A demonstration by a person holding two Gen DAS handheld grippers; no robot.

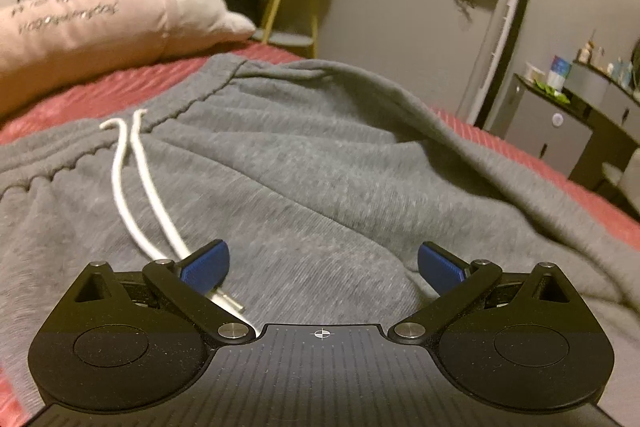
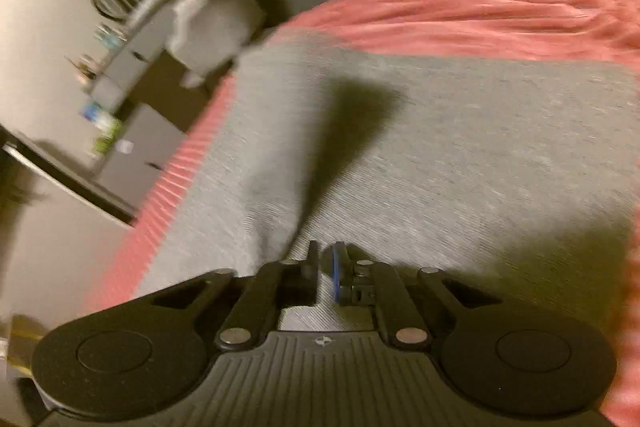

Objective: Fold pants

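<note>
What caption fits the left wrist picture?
Open left gripper above grey knit sweatpants with white drawstring, on a red ribbed bedspread.

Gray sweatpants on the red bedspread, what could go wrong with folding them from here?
1. The white drawstring trails under the left gripper, whose jaws stand open; closing could catch the cord rather than the sweatpants.
2. The right gripper shows nearly closed jaws with nothing visibly between them, so it may lift no fabric.

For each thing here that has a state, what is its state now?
Left gripper: open, nothing between its fingers.
Right gripper: nearly closed, a narrow gap; whether it pinches cloth I cannot tell.
Grey pants: spread on the red bedspread, wrinkled, one edge folded over.
White drawstring: untied, lying loose.
</note>
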